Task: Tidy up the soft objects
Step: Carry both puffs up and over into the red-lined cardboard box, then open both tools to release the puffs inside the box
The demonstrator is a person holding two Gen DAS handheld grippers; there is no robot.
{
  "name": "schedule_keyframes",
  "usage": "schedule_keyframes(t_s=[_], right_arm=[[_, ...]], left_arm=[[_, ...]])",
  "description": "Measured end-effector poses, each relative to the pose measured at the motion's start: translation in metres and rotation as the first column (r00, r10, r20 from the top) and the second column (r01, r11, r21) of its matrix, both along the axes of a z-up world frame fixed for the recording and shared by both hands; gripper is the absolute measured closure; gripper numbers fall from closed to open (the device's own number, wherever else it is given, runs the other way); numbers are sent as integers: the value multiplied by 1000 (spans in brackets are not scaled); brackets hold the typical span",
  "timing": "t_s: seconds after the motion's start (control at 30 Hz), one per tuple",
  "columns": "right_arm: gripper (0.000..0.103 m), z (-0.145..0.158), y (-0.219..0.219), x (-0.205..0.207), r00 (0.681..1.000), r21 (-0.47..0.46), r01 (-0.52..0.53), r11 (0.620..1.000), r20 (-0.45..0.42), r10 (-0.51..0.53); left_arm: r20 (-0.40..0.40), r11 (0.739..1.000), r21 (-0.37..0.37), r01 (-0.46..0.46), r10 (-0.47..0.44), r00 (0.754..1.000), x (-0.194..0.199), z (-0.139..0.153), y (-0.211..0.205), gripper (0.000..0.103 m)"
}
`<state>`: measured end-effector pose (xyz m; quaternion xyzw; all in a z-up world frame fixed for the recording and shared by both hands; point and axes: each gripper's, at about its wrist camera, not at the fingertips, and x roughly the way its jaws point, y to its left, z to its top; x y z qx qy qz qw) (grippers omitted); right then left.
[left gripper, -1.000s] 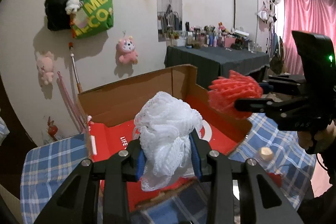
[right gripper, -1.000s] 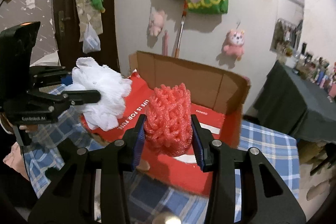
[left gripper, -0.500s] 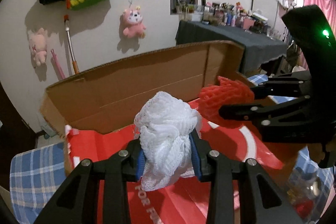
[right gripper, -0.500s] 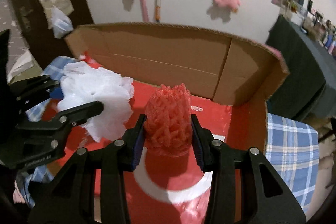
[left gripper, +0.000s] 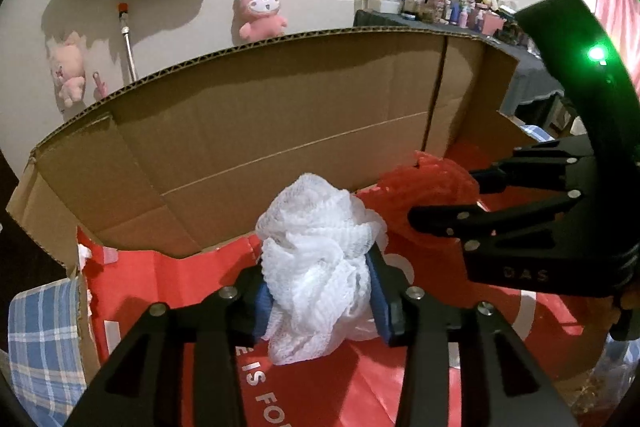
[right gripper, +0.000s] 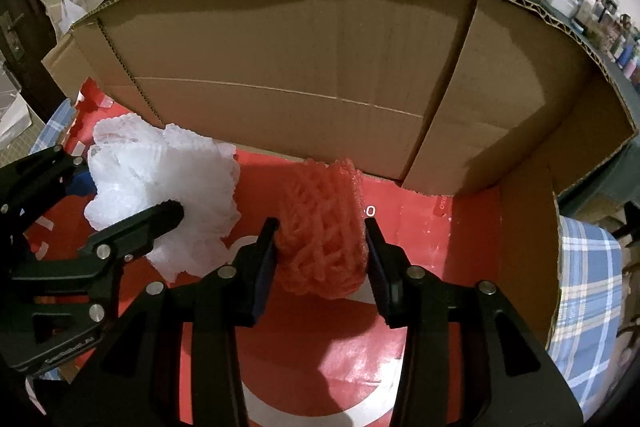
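Inside the box: we hold both grippers low over the red lining of the cardboard box (right gripper: 304, 75), each with a soft object between its fingers.
Left gripper (left gripper: 320, 299): its jaws have just been opening, yet the white mesh puff (left gripper: 316, 267) sits between the blue pads, which touch it on both sides; we read this as a grip being eased, not yet a release.
Right gripper (right gripper: 320, 259): clenched on the red foam net (right gripper: 320, 239), pads pressing its flanks.
Key relation: each object hangs straight ahead of its own fingers, with the red floor just beneath; the puff bulges past the fingertips towards the back wall, and the net's long axis runs along the fingers.
Side by side: the puff lies to the left of the net, close but apart in the right wrist view; neither hand needs to cross the other.
Coming move, as we judge it: let go and draw back upward, so the puff and net drop where they are.
In the way: the tall back wall stands near in front; the right side wall is well clear of the net.
Around: a blue checked cloth (right gripper: 588, 287) under the box, pink plush toys (left gripper: 260, 11) on the wall behind.
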<state>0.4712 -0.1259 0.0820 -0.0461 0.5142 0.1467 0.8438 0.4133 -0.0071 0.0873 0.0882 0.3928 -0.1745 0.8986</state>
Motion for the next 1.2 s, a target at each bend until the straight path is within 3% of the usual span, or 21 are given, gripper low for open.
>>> schedule_keyframes(t_s=[0.27,0.53,0.7,1.03,1.2], right_arm=[[62,2,5,-2,1000,-24,6,1000,-2,-6],[60,2,7,-10,1000,-52,13,999,2,-13],[48,-1,4,-10,1000,-43,19,999,-7,-19],[48,9,-8,-18,999,-25,52,998,11,-51],[41,27,-14,-31,997,-14,57,998,46,-56]], left_arm=[[-4,999,26,-20,21,1000,5,-1,0,50],[15,997,55,-52,52,999,6,0,1,34],[16,995,51,-80,80,997,6,1,7,22],[49,992,43,-121,119,992,0,9,15,8],[78,990,18,-137,135,988,-7,22,20,4]])
